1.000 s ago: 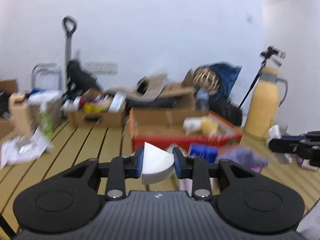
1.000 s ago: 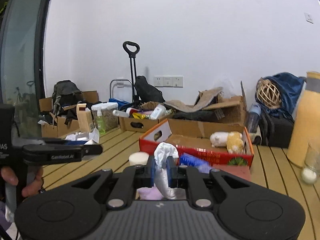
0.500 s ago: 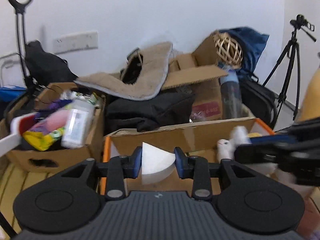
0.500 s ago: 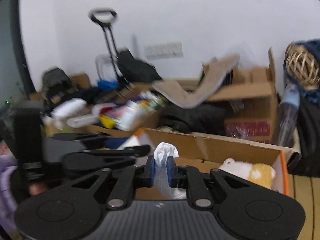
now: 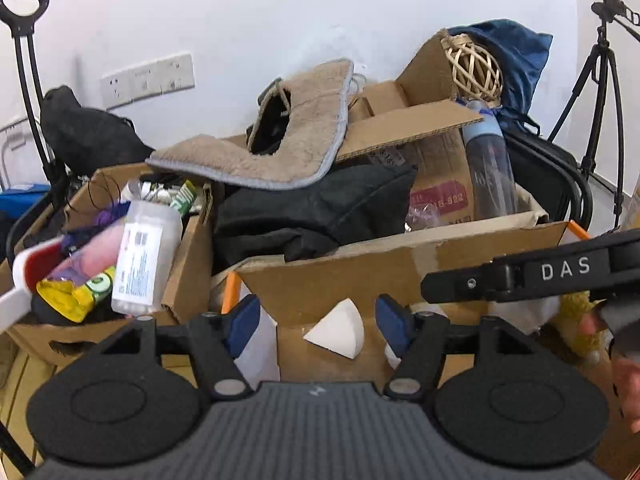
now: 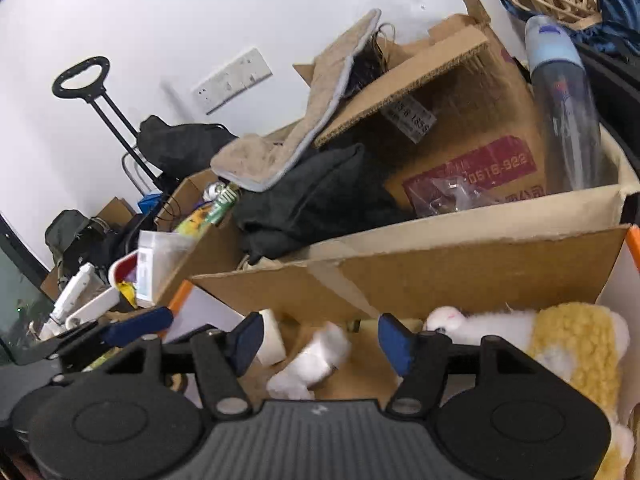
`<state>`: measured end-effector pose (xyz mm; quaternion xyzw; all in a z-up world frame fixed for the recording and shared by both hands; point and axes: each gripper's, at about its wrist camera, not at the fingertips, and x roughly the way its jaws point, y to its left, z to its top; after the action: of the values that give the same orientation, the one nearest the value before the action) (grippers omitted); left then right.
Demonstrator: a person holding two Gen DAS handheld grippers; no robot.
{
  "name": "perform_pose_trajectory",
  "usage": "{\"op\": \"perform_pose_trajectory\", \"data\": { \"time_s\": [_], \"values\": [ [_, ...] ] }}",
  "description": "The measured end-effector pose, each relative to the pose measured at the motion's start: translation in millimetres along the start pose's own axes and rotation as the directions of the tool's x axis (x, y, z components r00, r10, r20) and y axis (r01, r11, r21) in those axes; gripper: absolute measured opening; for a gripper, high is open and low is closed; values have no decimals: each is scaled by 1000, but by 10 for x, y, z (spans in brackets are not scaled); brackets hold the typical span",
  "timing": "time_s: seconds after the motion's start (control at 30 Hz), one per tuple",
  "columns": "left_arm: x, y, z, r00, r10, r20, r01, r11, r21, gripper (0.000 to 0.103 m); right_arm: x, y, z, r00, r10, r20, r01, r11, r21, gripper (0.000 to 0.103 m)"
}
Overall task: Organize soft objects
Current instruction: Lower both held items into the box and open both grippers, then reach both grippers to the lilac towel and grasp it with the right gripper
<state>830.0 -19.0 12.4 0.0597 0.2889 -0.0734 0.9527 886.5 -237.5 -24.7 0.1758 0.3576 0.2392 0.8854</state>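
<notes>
Over the cardboard box (image 5: 400, 268), left gripper (image 5: 322, 318) and right gripper (image 6: 320, 338) have just spread, releasing white foam wedge (image 5: 338, 330) and crumpled tissue (image 6: 312, 358) mid-drop — either might bounce out.

Matt corrugated cardboard box (image 6: 420, 276), fluffy plush toy (image 6: 568, 340), matt white foam wedge (image 5: 338, 330)

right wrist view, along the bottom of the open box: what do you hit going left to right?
Left gripper at the box's left edge → white foam block → white tissue wad lying loose between the right gripper's spread jaws → white and yellow plush toy against the box's right wall.
</notes>
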Motion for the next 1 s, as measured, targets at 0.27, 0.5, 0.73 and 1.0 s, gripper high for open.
{"op": "perform_pose_trajectory", "data": {
  "time_s": [0.27,0.5,0.73,1.0],
  "values": [
    [-690,162,157,998,-7,68,16,990,-139,71,-1173,547,153,986,-89,144,108,985,-131,66],
    [-1909,242,110,993,-32,118,45,993,-110,86,-2595,860,-175,975,-133,180,168,966,-196,80],
    [-2926,155,-119,985,7,172,9,996,-93,89,-3604,1030,-754,949,-178,262,231,955,-187,83],
    [-4156,-104,-1457,931,-38,363,71,994,-79,102,-4285,1438,-2465,879,-196,435,340,896,-284,89]
  ]
}}
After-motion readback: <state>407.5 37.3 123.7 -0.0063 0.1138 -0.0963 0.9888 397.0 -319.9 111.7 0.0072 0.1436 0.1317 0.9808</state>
